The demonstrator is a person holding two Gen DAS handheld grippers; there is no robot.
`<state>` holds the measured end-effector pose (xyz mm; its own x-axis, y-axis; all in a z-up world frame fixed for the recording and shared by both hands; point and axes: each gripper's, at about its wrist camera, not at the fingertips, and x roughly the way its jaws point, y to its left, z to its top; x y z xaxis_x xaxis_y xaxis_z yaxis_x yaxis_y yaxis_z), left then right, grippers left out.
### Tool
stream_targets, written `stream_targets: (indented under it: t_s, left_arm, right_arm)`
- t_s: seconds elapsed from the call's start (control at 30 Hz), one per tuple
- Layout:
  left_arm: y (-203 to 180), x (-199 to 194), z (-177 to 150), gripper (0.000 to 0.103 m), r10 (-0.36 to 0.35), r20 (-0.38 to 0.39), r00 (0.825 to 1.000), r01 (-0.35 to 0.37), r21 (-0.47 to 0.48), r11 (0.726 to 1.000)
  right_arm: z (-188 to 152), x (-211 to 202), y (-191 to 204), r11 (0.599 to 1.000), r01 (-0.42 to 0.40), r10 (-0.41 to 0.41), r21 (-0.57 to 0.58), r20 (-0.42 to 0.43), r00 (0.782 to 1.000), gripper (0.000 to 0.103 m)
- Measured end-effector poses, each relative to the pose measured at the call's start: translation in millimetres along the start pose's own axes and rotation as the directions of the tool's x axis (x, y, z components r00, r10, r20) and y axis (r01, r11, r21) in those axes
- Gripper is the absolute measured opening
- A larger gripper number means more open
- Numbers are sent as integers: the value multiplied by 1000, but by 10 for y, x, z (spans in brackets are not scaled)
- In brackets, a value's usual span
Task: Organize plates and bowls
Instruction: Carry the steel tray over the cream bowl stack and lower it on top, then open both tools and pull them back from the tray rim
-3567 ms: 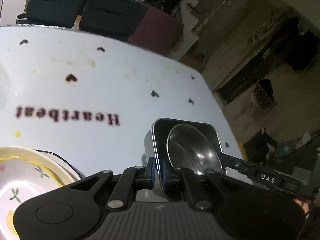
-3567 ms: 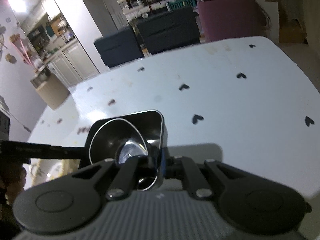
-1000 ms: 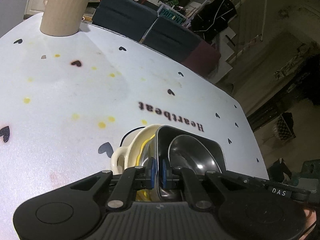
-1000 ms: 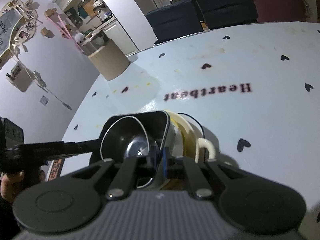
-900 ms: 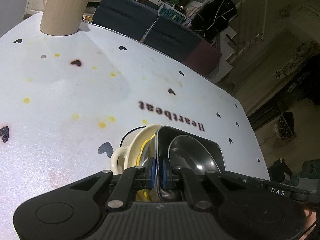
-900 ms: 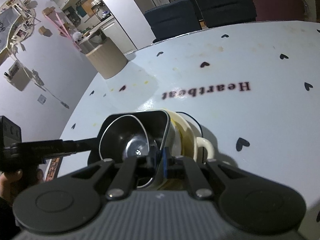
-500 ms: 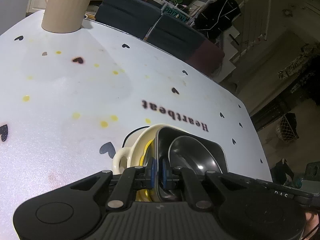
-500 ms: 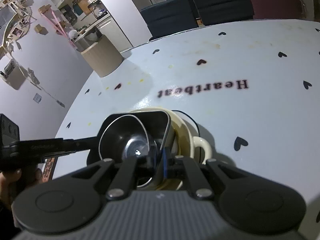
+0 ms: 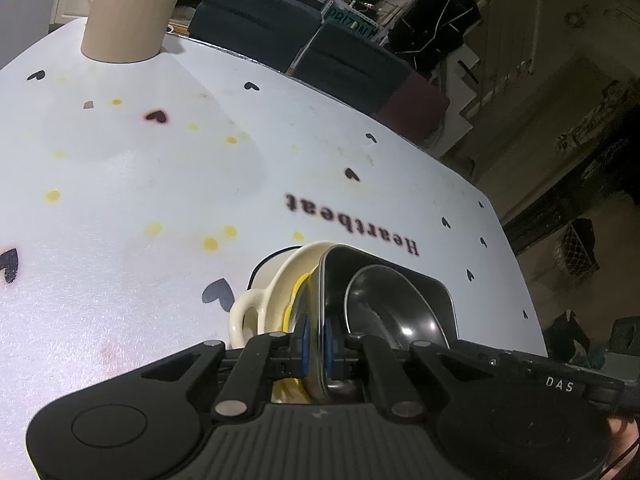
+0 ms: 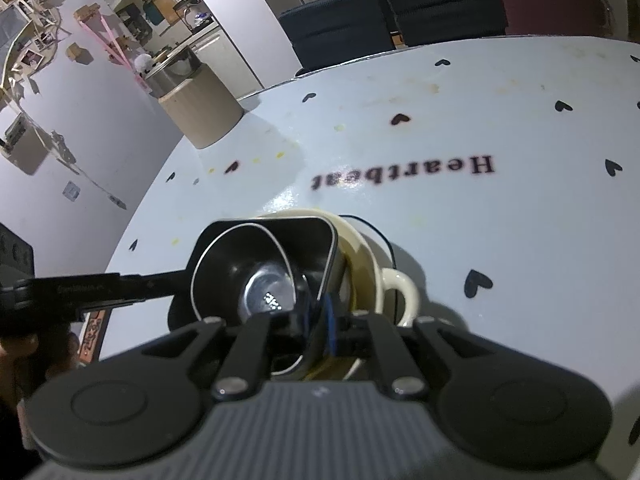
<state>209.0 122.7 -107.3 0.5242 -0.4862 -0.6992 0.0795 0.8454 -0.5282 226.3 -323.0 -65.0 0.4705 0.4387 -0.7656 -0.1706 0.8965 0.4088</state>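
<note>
1. The left gripper point(image 9: 314, 346) has its blue-padded tongs clamped on the near wall of a square steel tray point(image 9: 400, 280), which fills the 5 o'clock part of the left wrist view.
2. The right gripper point(image 10: 318, 322) pinches the opposite wall of the same tray — both tongs are drawn together on thin metal.
3. A round steel bowl point(image 10: 248, 276) sits inside the tray, tilted, its shiny floor catching a light.
4. The tray rests in a cream handled bowl point(image 9: 276, 292) with a yellow inner rim; in the right wrist view its loop handle points toward 3 o'clock.
5. The stack stands on a white table point(image 9: 120, 200) printed with small black hearts and the word "Heartbeat" — yellow spots speckle it toward 9 o'clock.
6. A beige ribbed pot point(image 9: 124, 12) stands at the table's far edge, at 11 o'clock, well apart from the stack.
7. Dark chairs point(image 10: 340, 28) line the far side at 12 o'clock.
</note>
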Motion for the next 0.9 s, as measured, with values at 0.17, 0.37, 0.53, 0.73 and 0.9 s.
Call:
stream_targets:
  t_s: [0.17,0.37,0.53,0.73,0.9]
  left_arm:
    - [-10,-16,-3,8,6,-4,1000,-6,5,1000]
    - [-39,-100,19,9,19,13,1000,-19,9,1000]
    - [-126,-182,53,11,41,31,999,-42,31,999]
    - [-269,-344,65,38,68,67,995,-73,79,994]
    - [-382,-589,55,64,91,121,989,-105,117,988]
  right_arm:
    - [-3,6,5,1000,6,-6,-2,1,1000,15]
    - [3,-17,1,1000,14,-14,-1,8,1000,18]
    - [14,-82,43,999,50,-50,-10,29,998,21]
    - [49,-290,113,994,100,-96,-30,115,989,33]
    - [66,-554,223,989,142,-130,-48,202,971,54]
